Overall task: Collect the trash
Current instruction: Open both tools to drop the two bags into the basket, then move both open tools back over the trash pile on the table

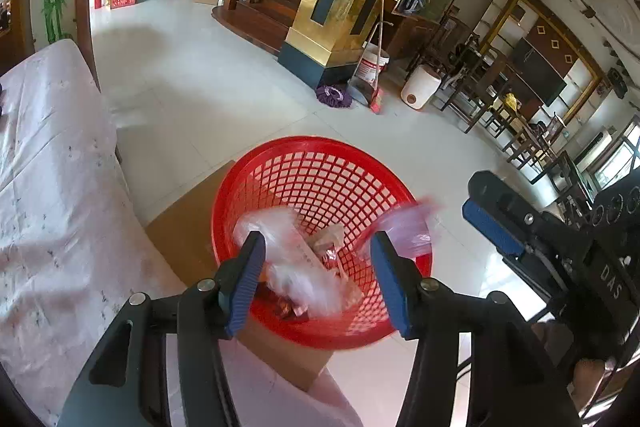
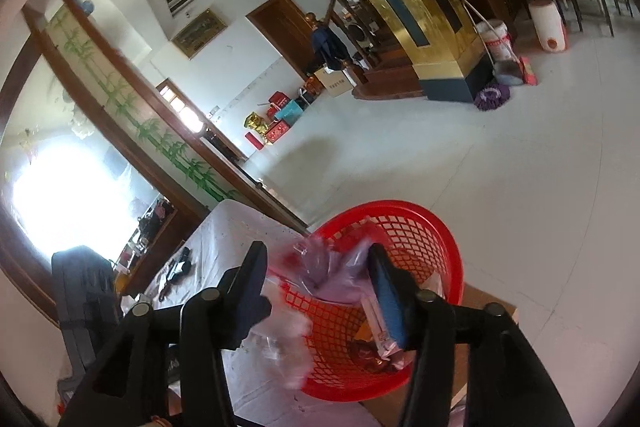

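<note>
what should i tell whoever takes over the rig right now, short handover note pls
Left gripper: open over the red basket, blurred clear plastic bag between its jaws, apparently dropping.
Right gripper: open, purplish bag at the basket rim, one pad possibly touching it.
Basket sits on a cardboard box beside the covered table; wrappers already inside.
Left: confirm both bags landed inside.

Red basket (image 1: 320, 187) on cardboard (image 1: 188, 223); white floor (image 1: 208, 99)
</note>
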A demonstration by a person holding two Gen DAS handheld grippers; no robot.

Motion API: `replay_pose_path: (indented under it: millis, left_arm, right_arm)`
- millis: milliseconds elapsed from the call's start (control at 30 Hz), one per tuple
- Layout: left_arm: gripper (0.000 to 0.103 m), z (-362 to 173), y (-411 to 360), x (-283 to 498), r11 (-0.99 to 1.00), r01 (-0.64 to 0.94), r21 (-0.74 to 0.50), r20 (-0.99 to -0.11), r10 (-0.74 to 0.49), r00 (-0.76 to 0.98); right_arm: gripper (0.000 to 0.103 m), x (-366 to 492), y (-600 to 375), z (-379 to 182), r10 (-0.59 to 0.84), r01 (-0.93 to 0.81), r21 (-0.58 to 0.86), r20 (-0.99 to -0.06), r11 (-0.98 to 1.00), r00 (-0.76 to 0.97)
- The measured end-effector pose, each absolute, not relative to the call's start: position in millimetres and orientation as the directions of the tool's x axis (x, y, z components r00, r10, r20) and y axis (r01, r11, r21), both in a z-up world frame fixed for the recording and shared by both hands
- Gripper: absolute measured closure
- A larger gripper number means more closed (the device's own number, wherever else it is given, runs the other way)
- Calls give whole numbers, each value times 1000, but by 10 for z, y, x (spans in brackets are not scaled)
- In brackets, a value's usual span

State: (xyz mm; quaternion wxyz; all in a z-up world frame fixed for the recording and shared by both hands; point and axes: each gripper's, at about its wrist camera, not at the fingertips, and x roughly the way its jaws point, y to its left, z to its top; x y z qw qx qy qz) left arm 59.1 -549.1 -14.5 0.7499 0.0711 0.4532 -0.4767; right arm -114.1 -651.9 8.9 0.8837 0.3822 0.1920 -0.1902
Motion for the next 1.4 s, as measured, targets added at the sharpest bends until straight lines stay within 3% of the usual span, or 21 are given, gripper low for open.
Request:
replay_pose_path:
  millis: [167,300,467,700,933,1400]
  left_arm:
    - [48,122,-5084,508,549,768,-329,-708,-682,183]
    - [38,467,-4525,372,594,748,-296,-660,-693,290]
    - [26,905,-3698,162,696,682,-223,-605,-648,463]
    - [25,1154,-2521,102,809,546,-218,-563,-561,607]
    - [24,1051,-1444,170,882,381,-278,-554,-471,686]
    - [24,338,-50,448,908,74,-412,-661,-354,662]
  right_arm:
    - [44,-1235,-6404,228,-195,465,605,-457,647,868]
    - [36,-1381,-6143,468,-194,421,600,-406,680,893]
    - [31,-1420,-5700,789,-151,338,581,-347,741,926]
    - [23,-1203,-4901,1055,-12,177,538,-297,824,955]
    - [22,-821,-4196,1057,120,58,521,-302,851,946]
    - [22,5,-3074,837,322,-109,469,-401,876,858]
